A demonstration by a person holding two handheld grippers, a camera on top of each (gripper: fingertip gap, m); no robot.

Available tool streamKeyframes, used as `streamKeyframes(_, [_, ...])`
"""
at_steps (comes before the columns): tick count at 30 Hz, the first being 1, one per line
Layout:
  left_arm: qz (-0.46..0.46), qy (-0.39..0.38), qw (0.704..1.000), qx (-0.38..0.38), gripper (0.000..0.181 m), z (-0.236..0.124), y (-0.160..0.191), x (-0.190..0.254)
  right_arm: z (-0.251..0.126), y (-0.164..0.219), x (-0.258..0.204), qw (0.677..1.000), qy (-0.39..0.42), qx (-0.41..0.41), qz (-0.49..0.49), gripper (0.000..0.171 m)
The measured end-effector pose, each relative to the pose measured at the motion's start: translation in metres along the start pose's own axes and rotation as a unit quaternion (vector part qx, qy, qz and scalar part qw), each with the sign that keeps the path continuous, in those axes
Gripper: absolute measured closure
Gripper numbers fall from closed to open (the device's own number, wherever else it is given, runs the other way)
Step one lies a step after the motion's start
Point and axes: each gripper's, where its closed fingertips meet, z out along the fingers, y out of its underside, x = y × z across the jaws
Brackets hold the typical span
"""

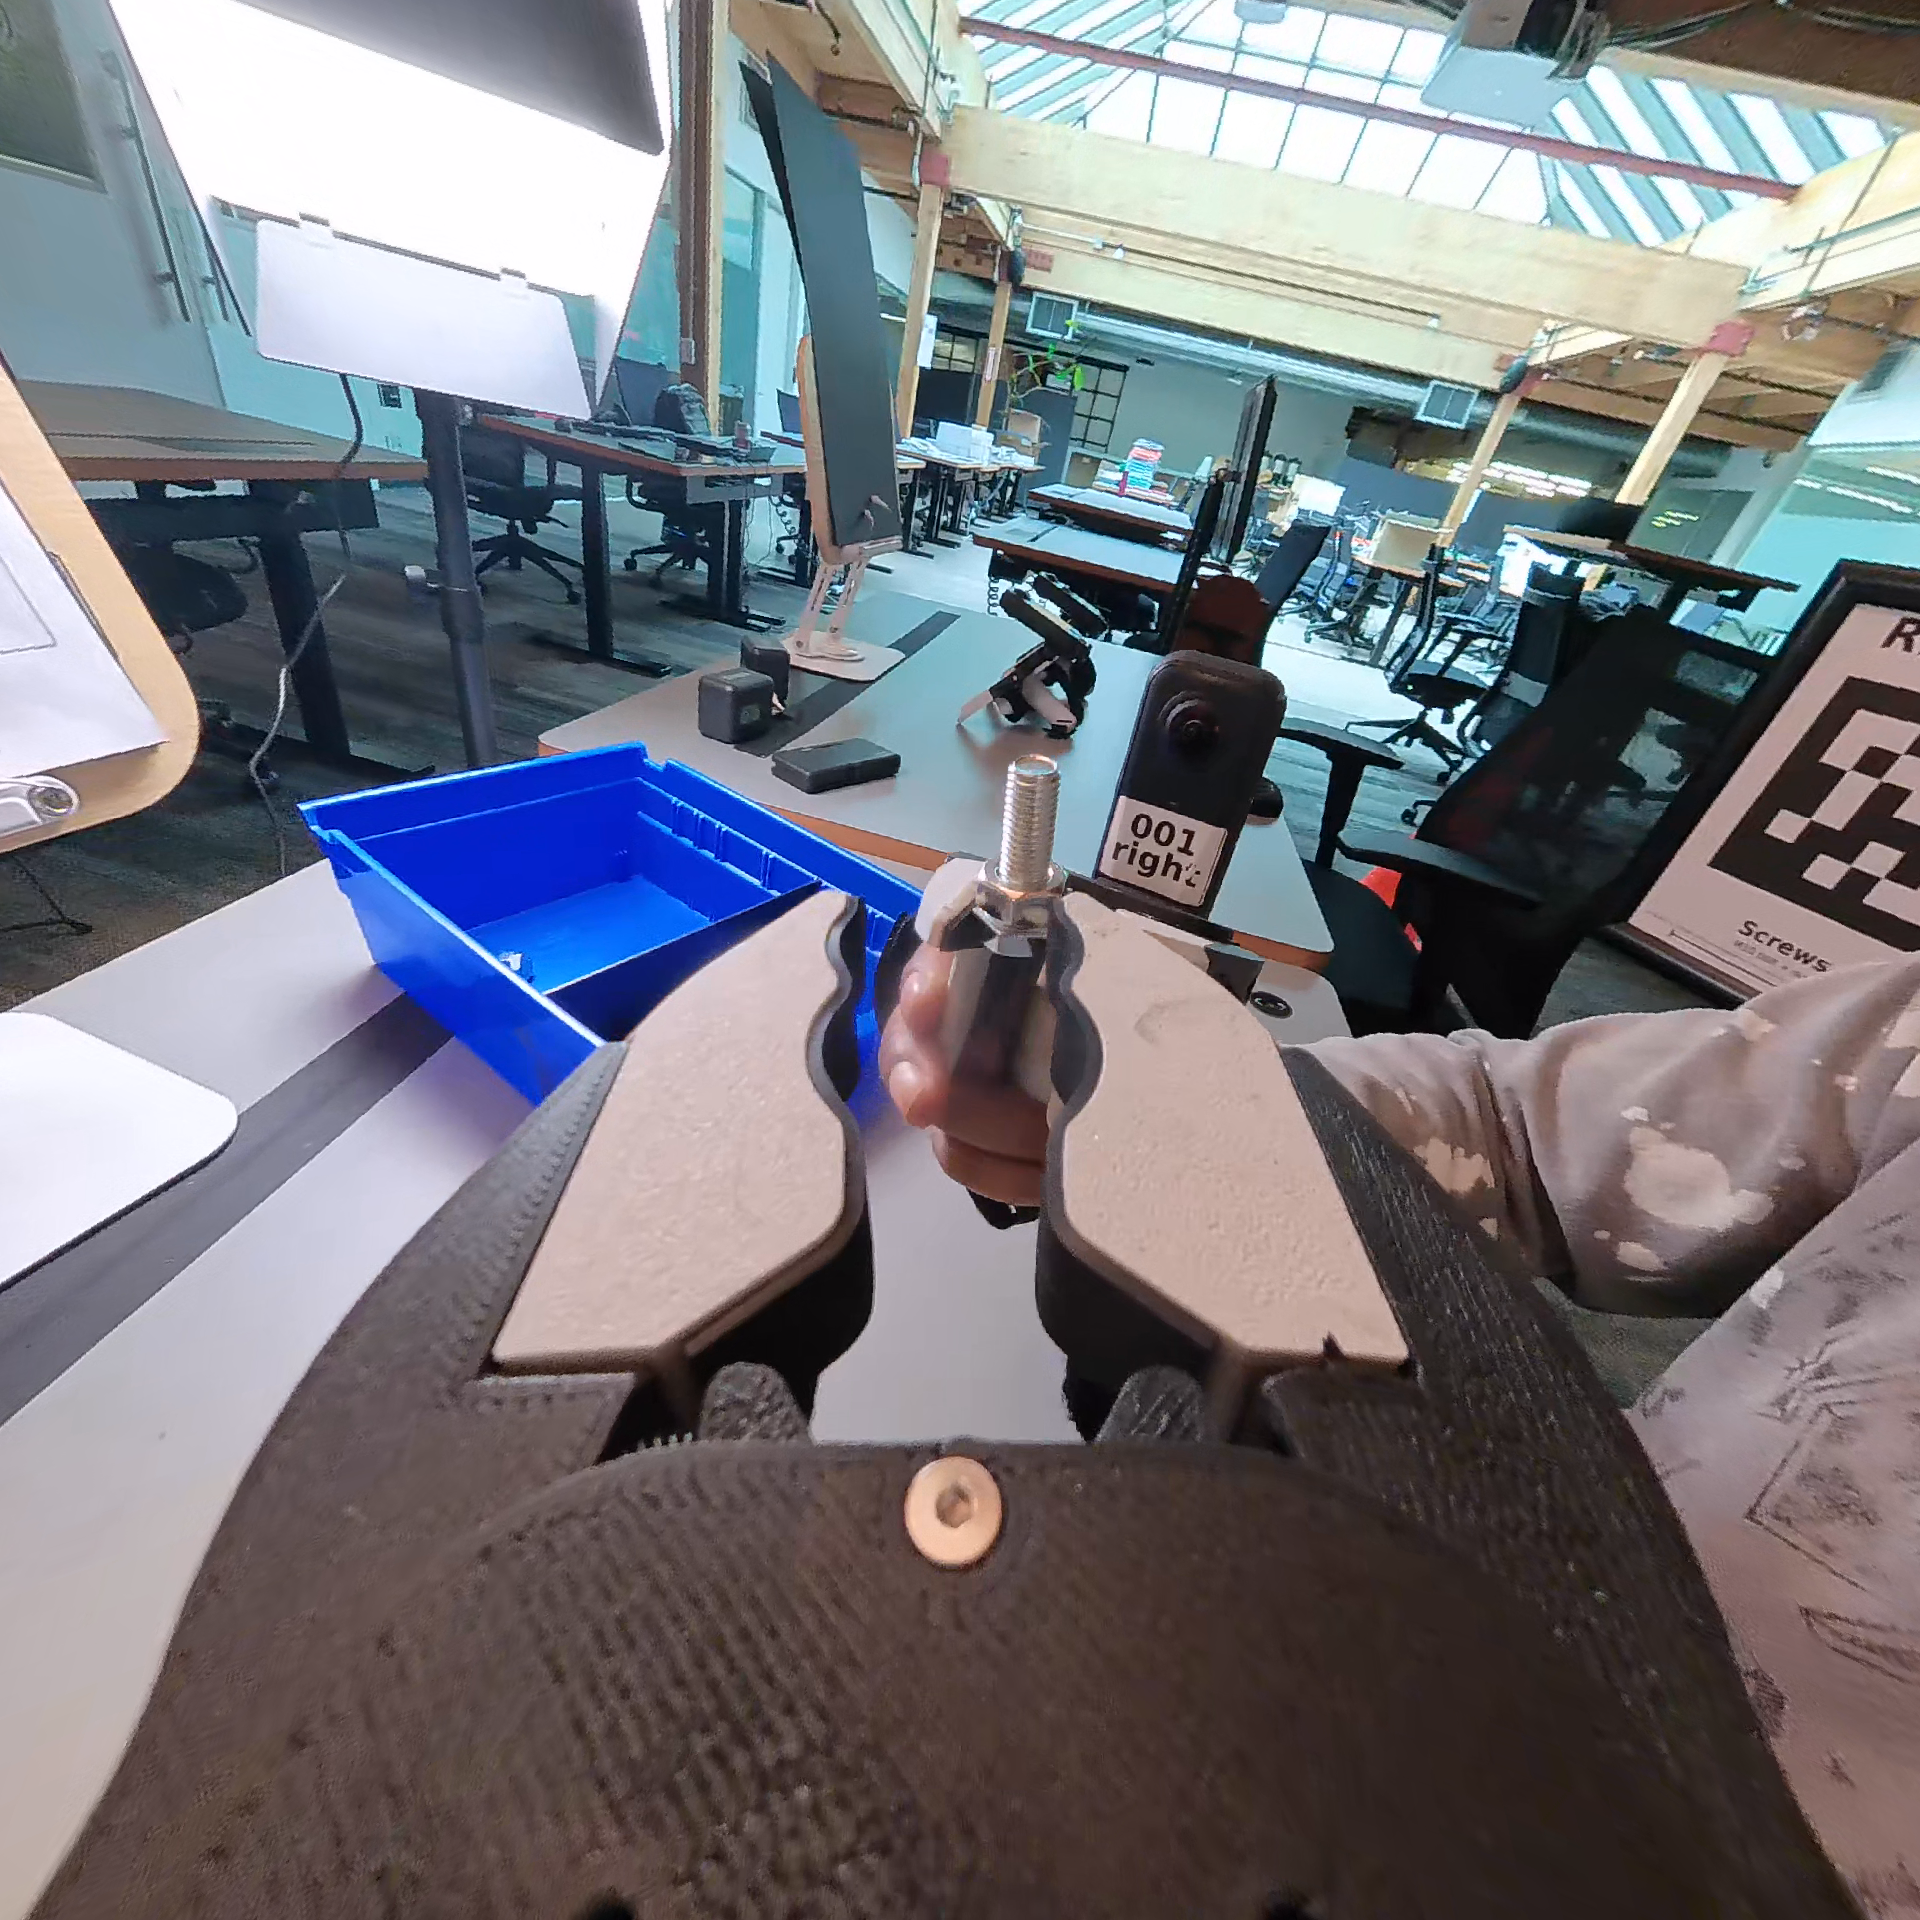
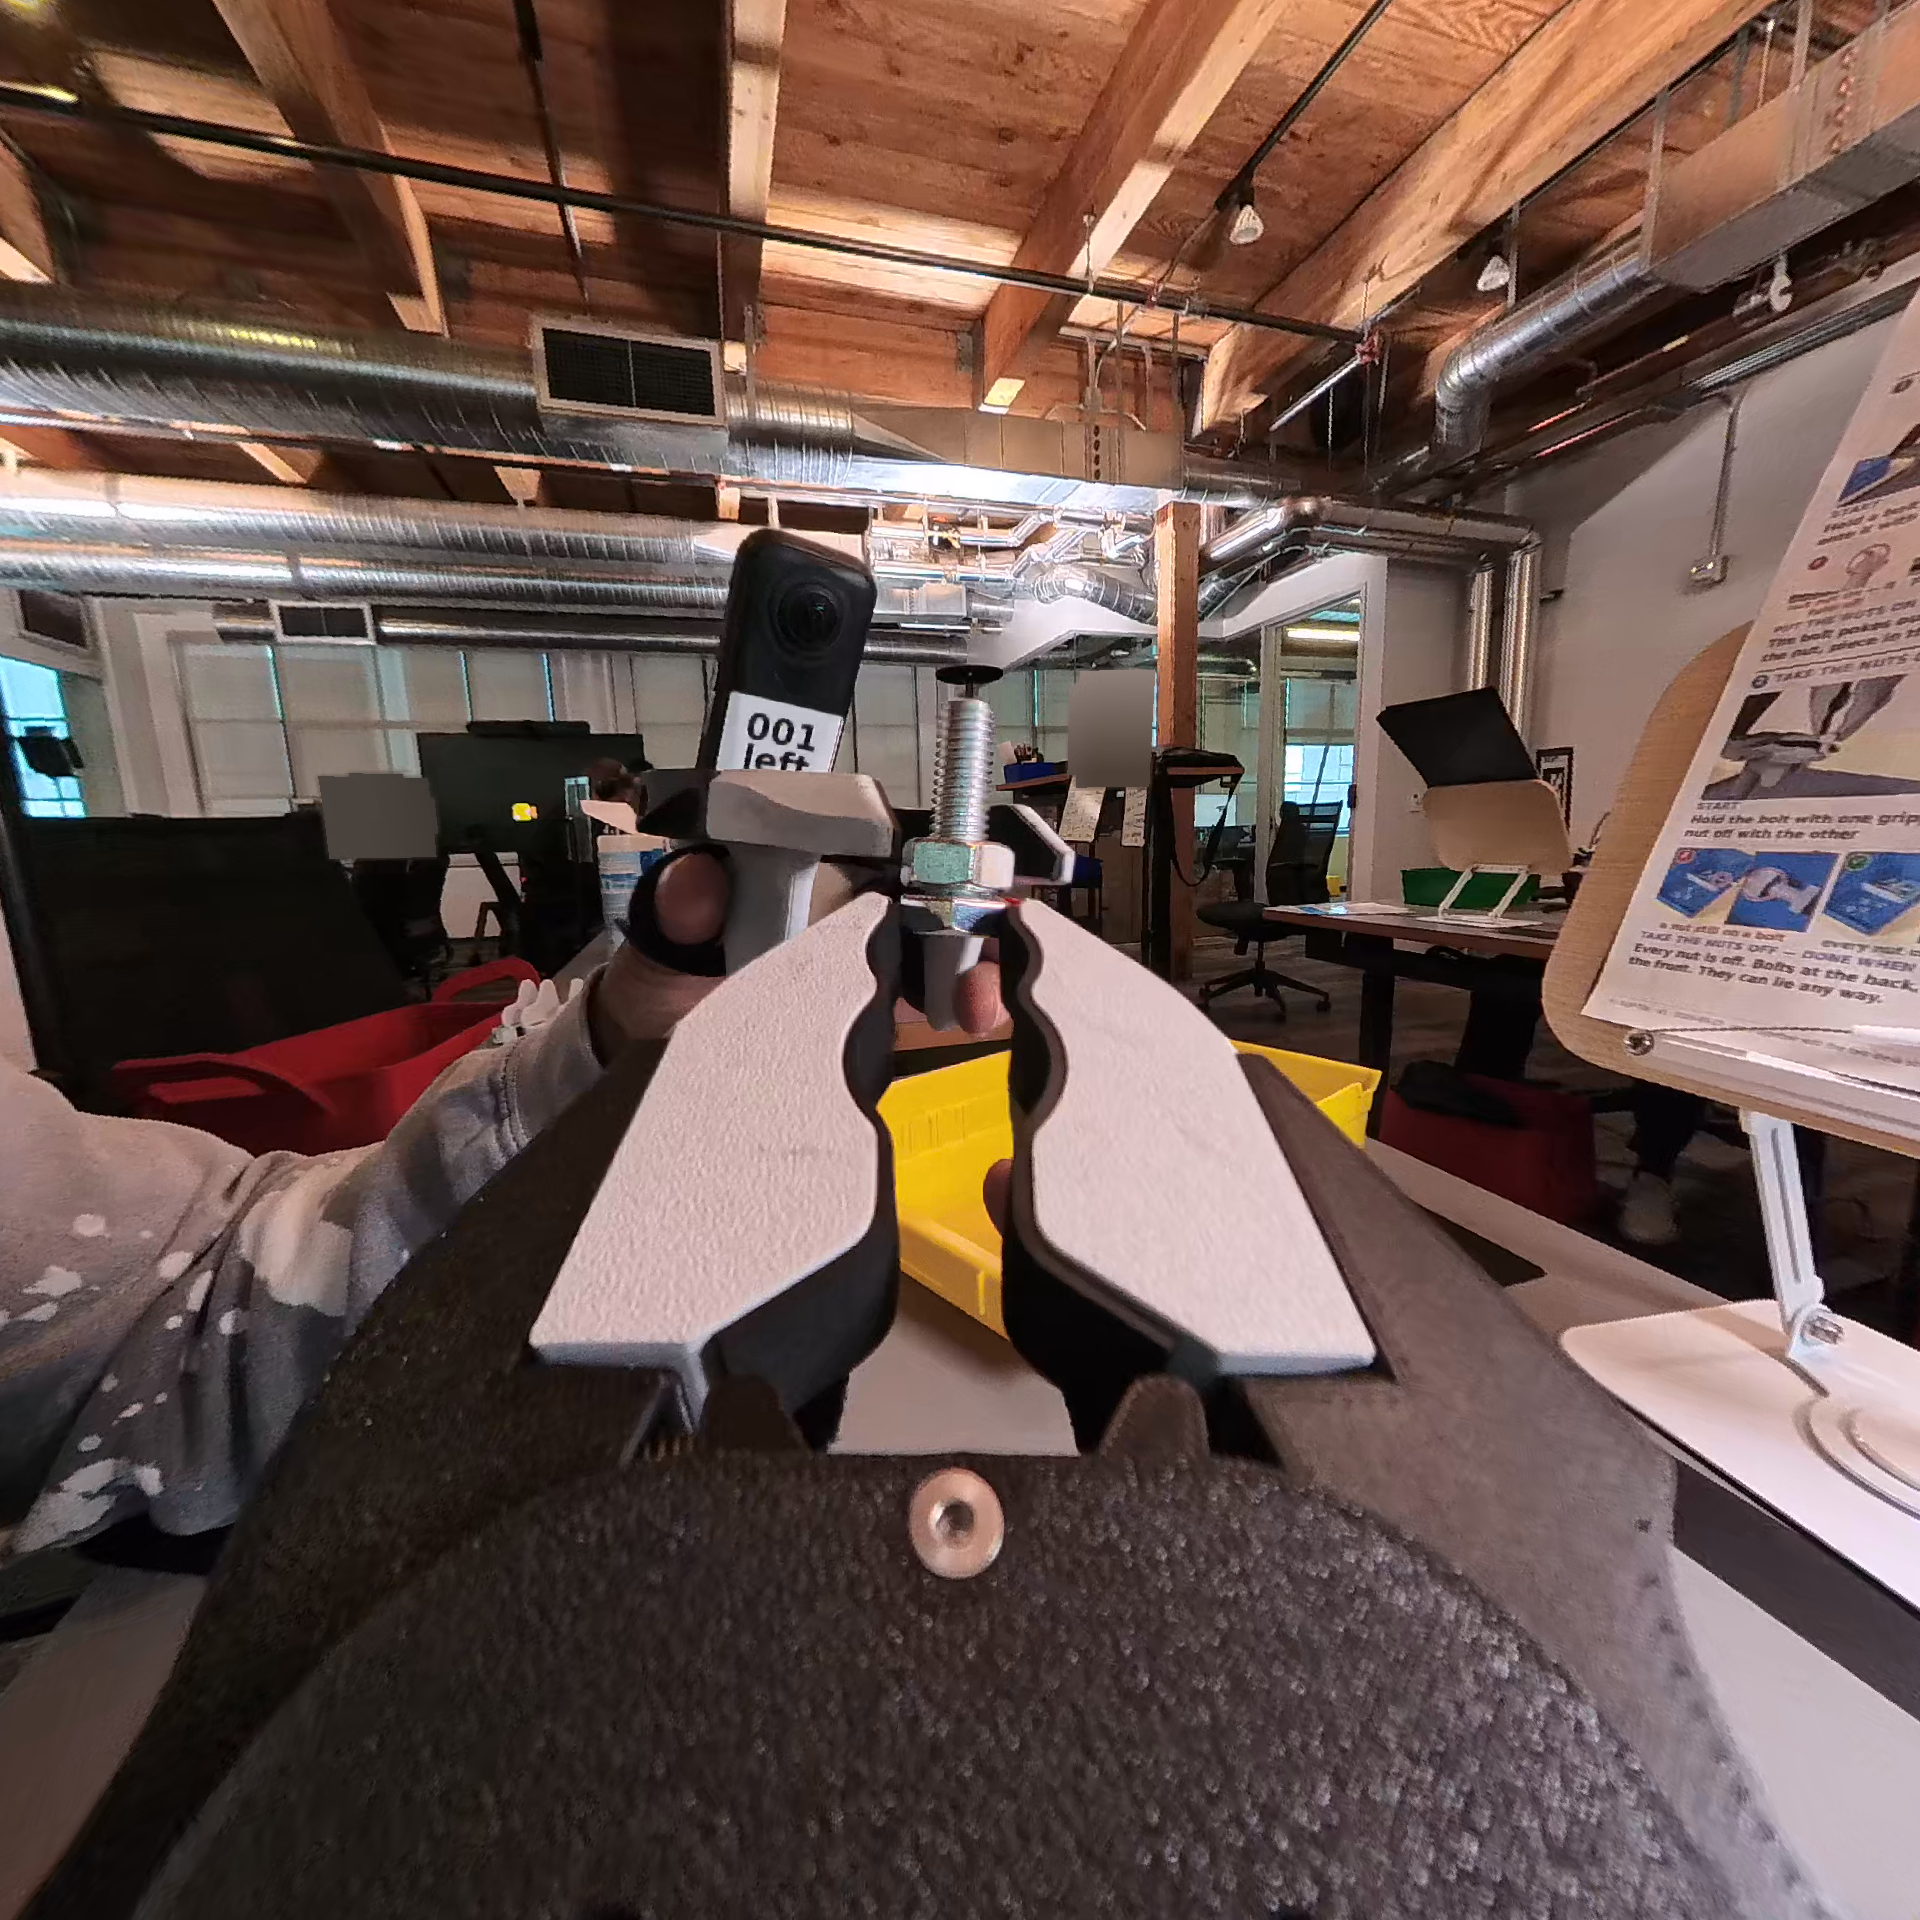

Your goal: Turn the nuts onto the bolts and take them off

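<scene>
A silver bolt [image 1: 1027, 821] stands upright between my two grippers, which face each other above the grey table [image 1: 208, 1351]. A hex nut [image 1: 1013, 899] sits low on its thread. My left gripper [image 1: 961, 920] is open around this nut, which lies against its right finger only. In the right wrist view the bolt [image 2: 961, 764] carries the nut [image 2: 956, 860] just above a lower hex, apparently the bolt head [image 2: 956, 914]. My right gripper [image 2: 956, 920] is shut on that lower hex. The left gripper's fingers [image 2: 800, 816] flank the nut from the far side.
A blue bin [image 1: 582, 914] lies on the table left of the bolt, a yellow bin [image 2: 1309, 1091] beneath my right gripper. A red tub [image 2: 343, 1049] is at far left. An instruction board [image 2: 1766, 883] on a white stand is at right; a checkered marker board [image 1: 1818, 779] leans nearby. Less than 4 cm separates the two grippers' tips.
</scene>
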Motion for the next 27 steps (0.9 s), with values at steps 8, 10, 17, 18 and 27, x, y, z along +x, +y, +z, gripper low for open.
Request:
streamKeyframes(8, [0.006,-0.014,1.000,0.000,0.149,-0.003,-0.001,-0.005,-0.003,0.000,0.009,1.000,0.021,-0.013,-0.008,0.153])
streamKeyframes(10, [0.009,-0.021,1.000,-0.003,0.149,-0.003,0.001,-0.008,-0.003,0.002,0.013,0.999,0.031,-0.023,-0.015,0.153])
streamKeyframes(17, [0.049,-0.110,0.993,-0.003,0.153,-0.019,-0.005,-0.037,-0.045,-0.010,0.125,0.960,0.216,-0.160,-0.074,0.153])
streamKeyframes(18, [0.054,-0.123,0.991,-0.001,0.153,-0.023,-0.006,-0.041,-0.056,-0.011,0.150,0.951,0.241,-0.181,-0.064,0.153])
streamKeyframes(27, [0.077,-0.190,0.978,0.025,0.156,-0.058,-0.027,-0.061,-0.192,0.071,0.331,0.751,0.449,-0.483,0.045,0.153])
